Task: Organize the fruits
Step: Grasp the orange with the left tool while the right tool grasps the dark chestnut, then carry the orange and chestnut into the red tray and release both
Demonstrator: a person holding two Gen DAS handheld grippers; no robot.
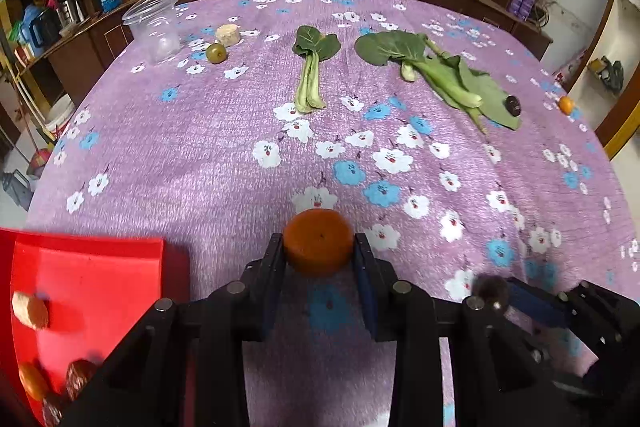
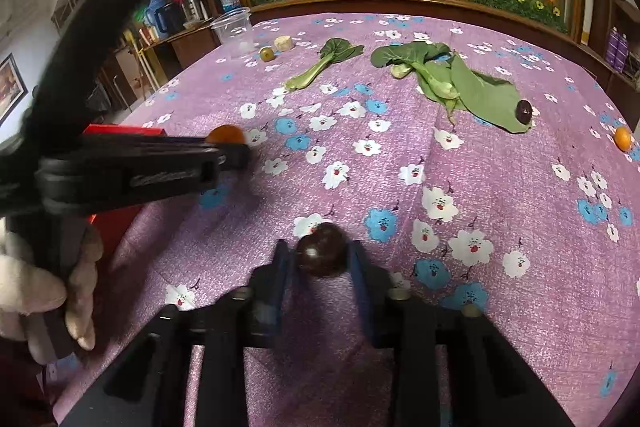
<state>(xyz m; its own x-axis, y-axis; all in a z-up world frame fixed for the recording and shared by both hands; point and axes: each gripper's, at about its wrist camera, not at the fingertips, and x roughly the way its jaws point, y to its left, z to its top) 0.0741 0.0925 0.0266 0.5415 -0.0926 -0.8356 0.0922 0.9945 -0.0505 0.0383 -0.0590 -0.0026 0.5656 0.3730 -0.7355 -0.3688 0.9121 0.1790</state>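
Left gripper: my left gripper [image 1: 319, 247] is clamped on an orange mandarin [image 1: 319, 242], 1 finger pressed to each side of it, held above the purple floral tablecloth [image 1: 200, 147].
Right gripper: my right gripper [image 2: 322, 257] is clamped on a dark round fruit [image 2: 322, 250], glossy and brown-black; I cannot tell its exact kind.
Cross view: from the right wrist I see the left gripper side-on at my left, with the mandarin's top just showing past its fingers.
Red tray: the red tray [image 1: 88, 267] sits at the near left corner of the table, just beside the left gripper. In it I count 1 pale beige lump [image 1: 30, 309], 1 small orange fruit [image 1: 33, 381] and at least 1 reddish-brown fruit [image 1: 80, 375]; more may be hidden by the gripper body.
Fruit left on the cloth: 1 green round fruit [image 1: 216, 53] near the far left, 1 dark fruit [image 2: 523, 111] resting on the big leaf at right, and 1 small orange fruit [image 2: 623, 138] near the right edge.
Greens: 1 small bok choy [image 1: 312, 71] lies mid-table; a larger pile of bok choy leaves [image 1: 440, 75] lies to its right, apart from it.
Other items: a clear plastic cup [image 1: 154, 25] stands upright at the far left, with another beige lump [image 1: 227, 35] near it, just behind the green fruit.
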